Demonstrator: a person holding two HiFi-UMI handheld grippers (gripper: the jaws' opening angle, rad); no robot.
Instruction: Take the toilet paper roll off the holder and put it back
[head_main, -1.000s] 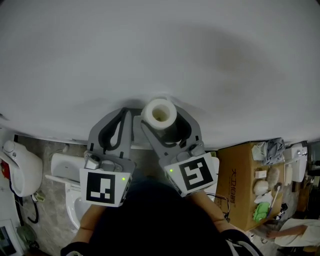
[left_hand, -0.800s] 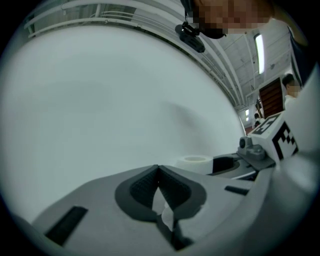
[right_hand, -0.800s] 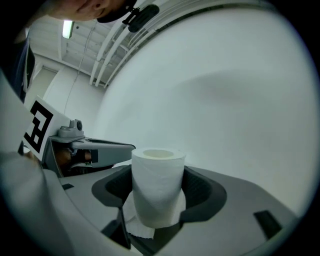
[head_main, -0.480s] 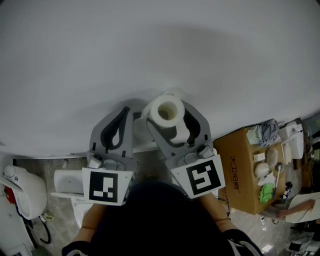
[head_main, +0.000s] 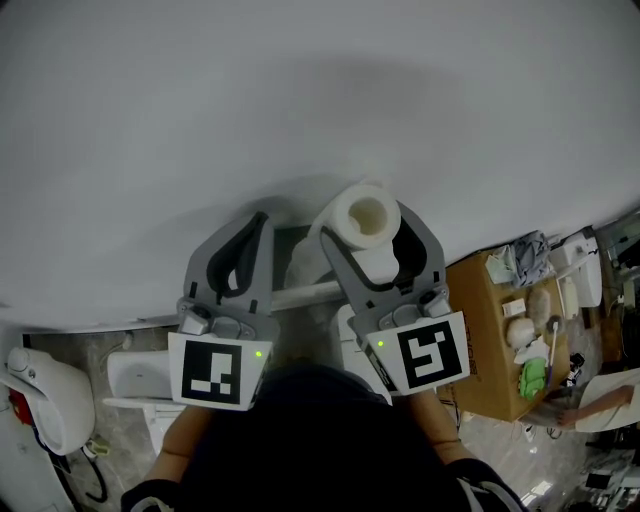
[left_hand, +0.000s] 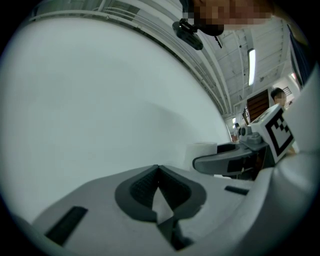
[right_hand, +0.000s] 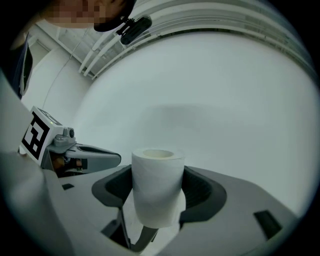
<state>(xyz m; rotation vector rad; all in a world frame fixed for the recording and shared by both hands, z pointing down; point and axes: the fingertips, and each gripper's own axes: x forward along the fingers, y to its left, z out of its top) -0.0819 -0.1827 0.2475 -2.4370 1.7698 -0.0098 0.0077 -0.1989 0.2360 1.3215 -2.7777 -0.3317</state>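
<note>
A white toilet paper roll (head_main: 366, 217) stands upright, core end up, clamped between the jaws of my right gripper (head_main: 368, 224) close to the white wall. In the right gripper view the roll (right_hand: 156, 186) fills the gap of the right gripper (right_hand: 157, 187), jaw pads pressing both its sides. My left gripper (head_main: 256, 222) is just left of it, its jaws touching and holding nothing. In the left gripper view the left gripper (left_hand: 159, 169) is shut, with the roll (left_hand: 202, 150) off to its right. A pale holder bar (head_main: 301, 294) shows below, between the two grippers.
The white wall (head_main: 300, 100) fills the upper view. Below are a toilet (head_main: 128, 376), a white fixture (head_main: 38, 404) at far left, and a cardboard box (head_main: 487, 335) with small items at right. A person's arm (head_main: 598, 399) lies at the lower right.
The right gripper has carried the roll to the right and slightly up. The left gripper has stayed shut and shifted little. The holder bar has come into sight between them.
</note>
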